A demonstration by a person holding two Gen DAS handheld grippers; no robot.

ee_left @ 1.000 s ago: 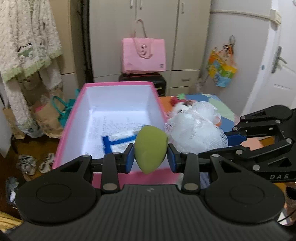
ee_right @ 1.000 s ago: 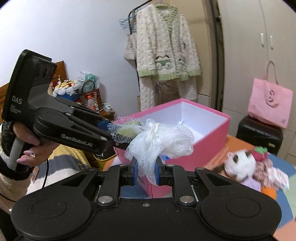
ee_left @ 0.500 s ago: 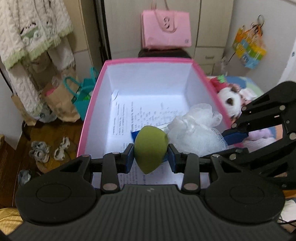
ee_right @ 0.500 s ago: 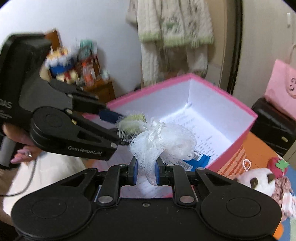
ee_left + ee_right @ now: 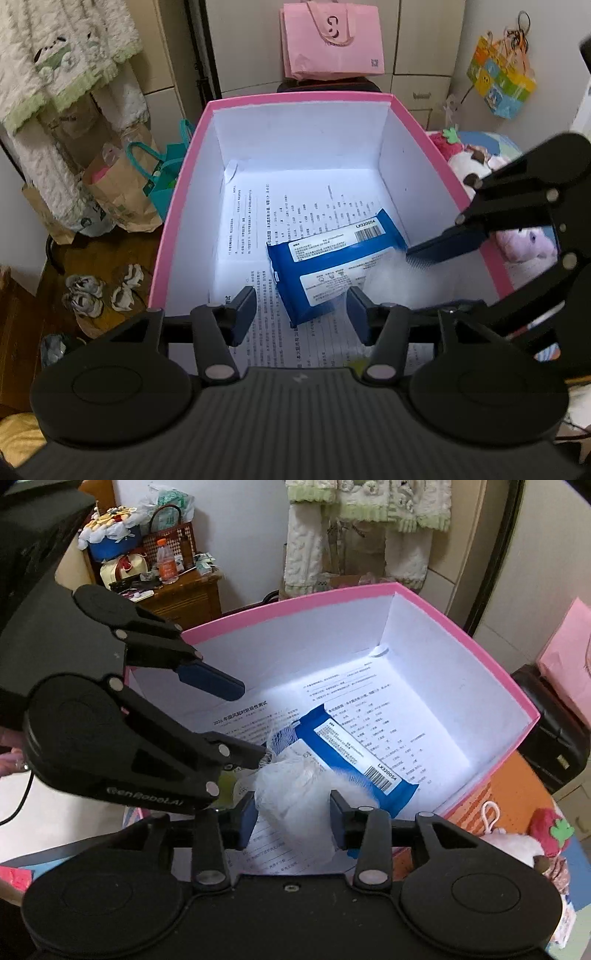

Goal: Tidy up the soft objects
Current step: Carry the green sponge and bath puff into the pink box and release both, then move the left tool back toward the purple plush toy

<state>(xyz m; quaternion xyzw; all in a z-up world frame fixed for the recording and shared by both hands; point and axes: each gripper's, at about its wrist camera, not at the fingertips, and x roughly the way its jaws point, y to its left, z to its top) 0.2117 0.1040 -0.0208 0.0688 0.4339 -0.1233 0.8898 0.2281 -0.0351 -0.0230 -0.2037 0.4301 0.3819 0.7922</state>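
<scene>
1. Now that both tools spread above the box (image 5: 184,206), the left tool (image 5: 301,314) is empty; its green sponge is gone, barely visible under it.
2. The right tool (image 5: 291,818) is opening, and the loofah (image 5: 291,794) sits loose between its jaws, dropping beside the blue pack (image 5: 354,753).

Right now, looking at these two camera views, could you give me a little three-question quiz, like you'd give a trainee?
1. True or false: the blue packet lies inside the pink box.
2. Multiple choice: what sits between the fingers of the right gripper? A) a green sponge B) the white mesh pouf C) a plush toy
3. Short answer: is anything between the fingers of the left gripper?

Key
1. True; it rests on the printed paper lining the bottom.
2. B; the jaws are opening around it.
3. No; its jaws are opening with nothing between them.
</scene>
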